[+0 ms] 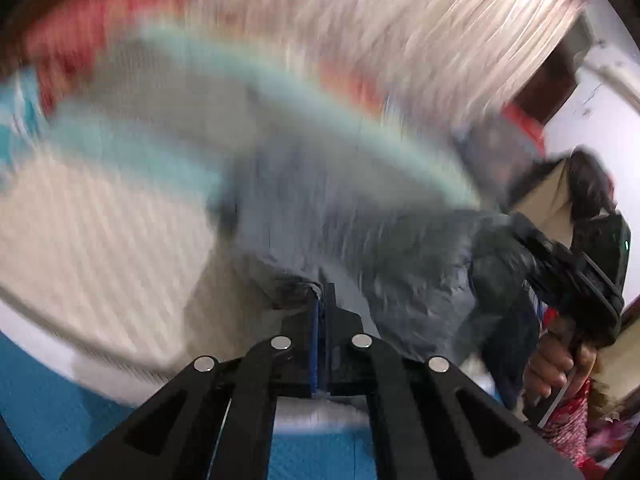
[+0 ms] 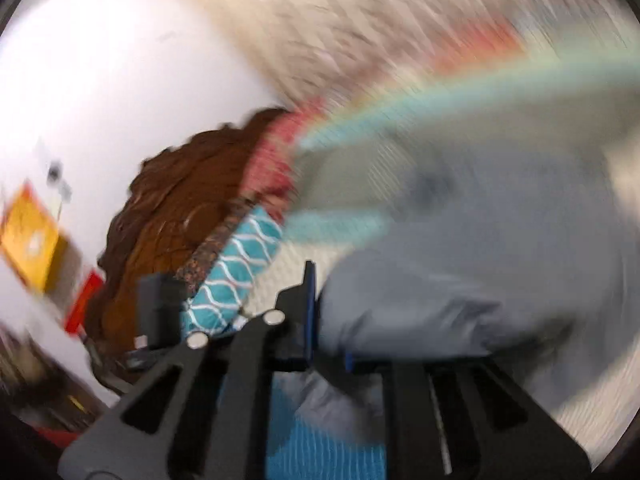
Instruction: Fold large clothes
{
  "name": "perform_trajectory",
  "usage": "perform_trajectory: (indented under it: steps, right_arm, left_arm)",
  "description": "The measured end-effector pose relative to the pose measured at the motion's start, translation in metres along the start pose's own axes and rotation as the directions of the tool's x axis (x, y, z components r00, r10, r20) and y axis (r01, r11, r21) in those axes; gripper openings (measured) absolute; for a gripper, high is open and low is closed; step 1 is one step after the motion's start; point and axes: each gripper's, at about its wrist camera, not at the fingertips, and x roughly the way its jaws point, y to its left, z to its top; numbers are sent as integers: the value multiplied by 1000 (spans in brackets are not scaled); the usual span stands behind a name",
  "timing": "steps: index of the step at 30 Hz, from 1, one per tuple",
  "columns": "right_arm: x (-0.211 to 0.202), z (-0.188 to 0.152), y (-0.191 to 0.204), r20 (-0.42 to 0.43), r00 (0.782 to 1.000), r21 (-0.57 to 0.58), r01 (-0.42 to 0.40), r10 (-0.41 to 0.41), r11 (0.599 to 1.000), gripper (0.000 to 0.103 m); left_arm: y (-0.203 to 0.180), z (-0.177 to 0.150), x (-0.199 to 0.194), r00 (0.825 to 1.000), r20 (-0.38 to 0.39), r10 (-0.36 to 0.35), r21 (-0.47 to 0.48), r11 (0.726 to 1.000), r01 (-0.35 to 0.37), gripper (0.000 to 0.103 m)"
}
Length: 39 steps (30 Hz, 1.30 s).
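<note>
Here, left gripper (image 1: 320, 300) has its fingers pinched tight together w/ an edge of the grey garment (image 1: 320, 208) clamped between the blue pads; a bit of cloth bunches just at the fingertips. From there the garment spreads ahead of the fingers & off to their right, badly motion-blurred. Left of the fingers lies a cream ribbed bedspread (image 1: 92, 240), w/ a blue mat (image 1: 48, 400) below it near the gripper base. Ahead of the fingers a teal band (image 1: 280, 80) arcs across the cloth; can't tell if it's part of the garment or the bedding. Far right of the fingers, the person's hand (image 1: 556, 364) grips the handle of the other black tool.

Right wrist view: left of the fingers sit a brown carved headboard (image 2: 176, 200) & a teal wave-pattern pillow (image 2: 236, 276), against a white wall (image 2: 120, 60). Right gripper (image 2: 328, 312) shows one blue-padded finger standing upright; the grey garment (image 2: 480, 260) drapes over the other side & hides it. Cloth sits between the pads, so it's gripping the garment, though blur hides how narrow the gap is. Garment runs from the fingers out to their right & ahead, over the bedspread (image 2: 360, 20).
</note>
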Motion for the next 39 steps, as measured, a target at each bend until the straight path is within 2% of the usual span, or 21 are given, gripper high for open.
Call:
perform_trajectory:
  steps: [1, 2, 3, 4, 5, 6, 7, 9, 11, 14, 17, 20, 24, 26, 27, 28, 29, 30, 32, 35, 39]
  right_arm:
    - [7, 20, 9, 14, 1000, -30, 23, -23, 999, 23]
    - [19, 35, 18, 28, 999, -79, 48, -46, 996, 56]
    - [36, 47, 22, 45, 991, -152, 134, -128, 979, 73]
    - [52, 50, 18, 44, 964, -201, 265, -262, 943, 85]
    - [65, 46, 6, 18, 932, -223, 358, -363, 907, 85]
    - [70, 41, -3, -1, 921, -220, 380, -389, 899, 85]
    - [64, 27, -14, -13, 923, -204, 374, -385, 904, 84]
    - [43, -12, -30, 23, 934, -185, 355, -357, 916, 84]
    - [13, -54, -50, 45, 930, -185, 368, -366, 911, 84]
    - [-10, -115, -90, -20, 919, -116, 389, -394, 914, 84]
    - [-28, -162, -121, -45, 901, -11, 431, -431, 902, 84]
    - [-14, -174, -137, -105, 879, -12, 466, -465, 885, 84]
    - [26, -163, -140, -130, 877, -73, 457, -463, 886, 84]
    - [52, -150, -133, -142, 889, -115, 422, -436, 899, 84]
    - [68, -144, -132, -178, 893, -138, 392, -412, 909, 83]
    - [81, -140, -132, -230, 899, -133, 350, -372, 927, 53]
    - [87, -135, -134, -281, 907, -98, 298, -313, 950, 7]
    - [85, -129, -135, -318, 919, -16, 240, -233, 971, 4]
    - [52, -118, -116, -260, 946, -21, 193, -192, 981, 4]
    - [-35, -115, -80, -190, 979, -22, 70, -73, 997, 3]
    - [-161, -163, -34, -215, 975, -57, -76, 62, 996, 3]
  left_arm:
    - [1, 18, -22, 996, 80, 49, -27, 999, -47, 25]
    - [3, 31, -34, 983, 137, 122, -50, 992, -116, 25]
    - [7, 43, -39, 958, 182, 222, -58, 975, -215, 25]
    - [16, 53, -32, 911, 195, 363, -40, 931, -362, 26]
    - [30, 57, -19, 882, 159, 443, -20, 895, -446, 28]
    - [44, 56, -8, 875, 109, 472, -16, 881, -474, 29]
    - [69, 46, 6, 884, 17, 467, -47, 883, -466, 29]
    - [107, 14, 16, 909, -69, 412, -136, 898, -418, 29]
    - [134, -20, 21, 911, -106, 399, -178, 893, -412, 29]
    - [167, -65, 50, 923, -200, 328, -266, 889, -373, 29]
    - [180, -100, 74, 915, -265, 304, -280, 883, -375, 29]
    - [186, -113, 72, 928, -242, 285, -318, 880, -353, 30]
    - [191, -117, 82, 922, -253, 294, -330, 869, -368, 30]
    - [185, -116, 91, 916, -269, 297, -316, 872, -375, 31]
    - [181, -118, 98, 913, -279, 299, -297, 877, -378, 30]
    - [179, -115, 99, 912, -284, 297, -285, 882, -376, 30]
    - [177, -112, 101, 911, -287, 296, -273, 886, -374, 25]
    - [173, -110, 99, 914, -282, 292, -269, 890, -367, 22]
    - [162, -102, 81, 941, -234, 244, -264, 916, -303, 22]
    - [141, -90, 31, 968, -165, 189, -222, 949, -223, 22]
    - [107, -106, -47, 981, -162, 105, -138, 982, -127, 22]
